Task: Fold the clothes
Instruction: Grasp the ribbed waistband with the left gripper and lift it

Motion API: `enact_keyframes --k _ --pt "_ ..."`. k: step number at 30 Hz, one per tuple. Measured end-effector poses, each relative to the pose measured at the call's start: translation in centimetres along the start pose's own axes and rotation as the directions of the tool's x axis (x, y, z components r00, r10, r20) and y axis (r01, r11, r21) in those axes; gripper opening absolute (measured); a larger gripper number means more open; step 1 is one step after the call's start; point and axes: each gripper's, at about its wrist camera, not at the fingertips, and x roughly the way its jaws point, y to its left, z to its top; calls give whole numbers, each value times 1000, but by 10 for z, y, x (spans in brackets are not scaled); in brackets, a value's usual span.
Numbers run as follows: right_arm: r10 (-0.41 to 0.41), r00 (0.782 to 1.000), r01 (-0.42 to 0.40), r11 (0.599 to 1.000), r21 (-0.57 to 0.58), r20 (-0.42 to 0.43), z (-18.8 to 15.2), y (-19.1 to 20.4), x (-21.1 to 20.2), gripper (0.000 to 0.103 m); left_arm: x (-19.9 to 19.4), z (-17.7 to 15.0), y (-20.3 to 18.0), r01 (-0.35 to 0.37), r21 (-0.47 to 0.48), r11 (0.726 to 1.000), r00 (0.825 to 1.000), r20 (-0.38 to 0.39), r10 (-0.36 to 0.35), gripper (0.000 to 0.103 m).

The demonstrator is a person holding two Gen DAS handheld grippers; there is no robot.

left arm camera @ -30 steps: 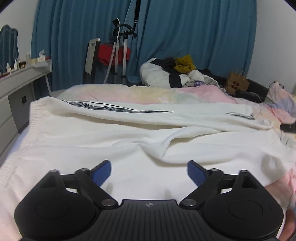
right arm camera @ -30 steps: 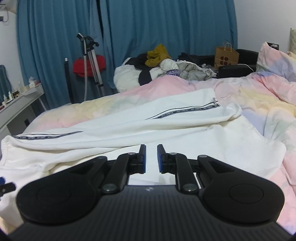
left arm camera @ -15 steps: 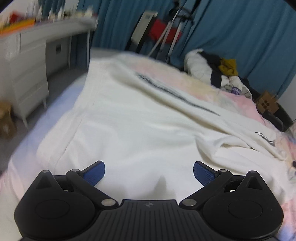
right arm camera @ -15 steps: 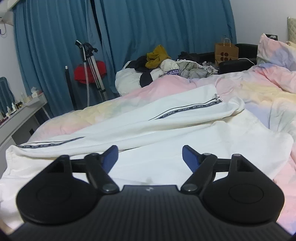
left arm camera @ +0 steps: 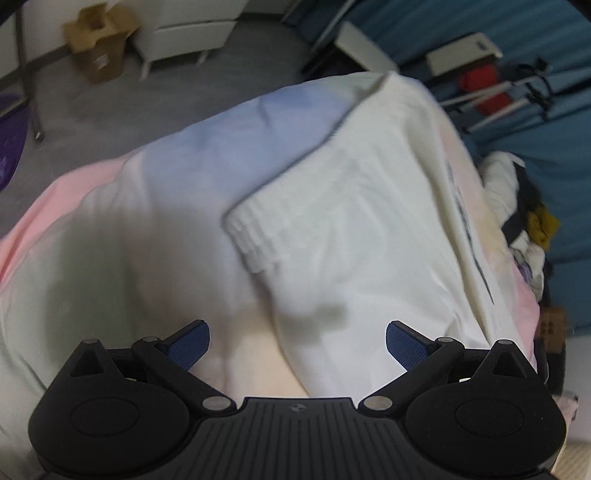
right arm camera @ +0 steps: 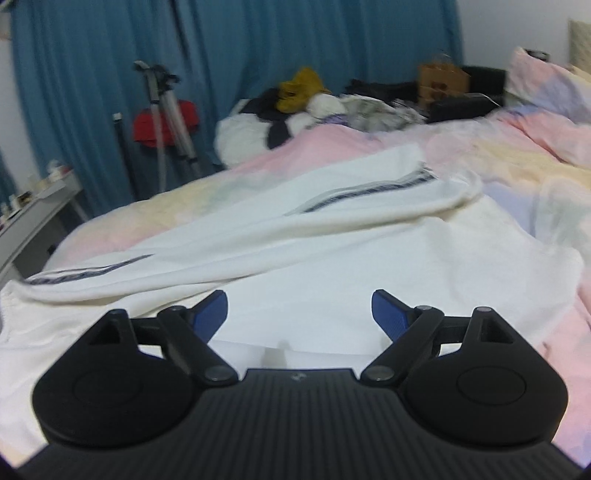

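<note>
White trousers [right arm camera: 332, 251] with a dark side stripe [right arm camera: 369, 192] lie spread across the pastel duvet [right arm camera: 517, 162]. In the left wrist view their ribbed waistband [left arm camera: 255, 240] lies at the bed's near corner, the white cloth [left arm camera: 369, 229] running away to the right. My left gripper [left arm camera: 297, 341] hovers open over the waistband end, nothing between its blue pads. My right gripper [right arm camera: 299, 314] also hangs open just above the white cloth, holding nothing.
A heap of clothes [right arm camera: 295, 103] sits at the far side of the bed, with a brown paper bag [right arm camera: 441, 79] beside it. A tripod [right arm camera: 166, 110] stands by blue curtains. A cardboard box [left arm camera: 98, 42] and white drawers [left arm camera: 184, 33] stand on the grey floor.
My right gripper opened from shut and stays over the trousers. My left gripper swung left and tipped downward, from mid-garment to the waistband corner at the bed's edge.
</note>
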Motion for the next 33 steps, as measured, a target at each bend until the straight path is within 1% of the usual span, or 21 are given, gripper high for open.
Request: enact_keyframes --k 2,4,6,8,10,11,12,15,19,21,22,23,25,26,27,28,29,30,31,32,33 --pt "-28 1000 29 997 67 -4 2 -13 1 86 4 3 6 8 -29 1000 1000 -18 -8 102" --pt "-42 999 42 987 156 -4 4 -31 0 86 10 8 10 35 -49 998 999 -18 -36 101" --pt "-52 999 48 958 283 5 6 -57 -2 86 15 13 14 64 -68 996 998 -17 -65 101" --pt "-88 996 77 907 415 5 4 -90 -4 86 20 17 16 82 -83 993 996 -12 -83 100" --pt "-123 992 103 838 536 1 2 -123 -6 86 24 19 16 103 -81 991 995 -3 -104 98" --pt "-134 991 111 814 569 -2 -3 -134 -5 86 25 19 16 130 -72 989 991 1 -131 97" --pt "-145 989 119 790 602 -5 -8 -146 -4 86 25 18 15 158 -64 985 987 5 -158 93" --pt "-178 984 140 707 693 -18 -23 -181 0 88 23 16 17 242 -66 968 970 32 -240 94" --pt "-218 975 163 580 798 -41 -43 -228 4 87 28 20 23 269 -78 960 963 37 -267 94" --pt "-235 971 171 513 841 -55 -52 -251 7 88 28 15 24 278 -89 956 960 45 -275 94" --pt "-222 973 166 505 847 -58 -55 -255 14 87 27 14 23 285 -85 955 958 49 -282 94" --pt "-205 978 147 500 854 -48 -56 -256 21 81 29 10 18 295 -77 952 955 58 -291 94" --pt "-174 984 110 491 864 -26 -58 -258 35 81 30 5 10 317 -64 946 947 73 -312 93" --pt "-183 983 100 520 848 -4 -53 -255 40 77 30 4 8 329 -58 942 943 79 -325 92" --pt "-192 981 95 562 822 18 -47 -251 42 70 29 3 9 348 -59 936 936 82 -343 92" --pt "-200 979 91 602 793 40 -41 -247 44 60 29 2 12 359 -69 931 932 80 -353 92" --pt "-204 977 88 638 765 58 -37 -243 45 44 27 1 14 370 -80 925 928 83 -364 92" --pt "-208 975 87 671 736 74 -34 -239 47 33 29 -1 8 379 -95 921 925 87 -371 92" --pt "-219 972 94 682 725 79 -32 -238 44 14 28 -2 11 390 -114 914 920 93 -381 92" --pt "-230 969 102 691 715 85 -30 -236 42 9 26 -3 12 402 -128 907 915 98 -392 92" --pt "-244 966 107 688 718 90 -31 -238 38 8 25 -4 14 414 -142 899 910 103 -402 91"
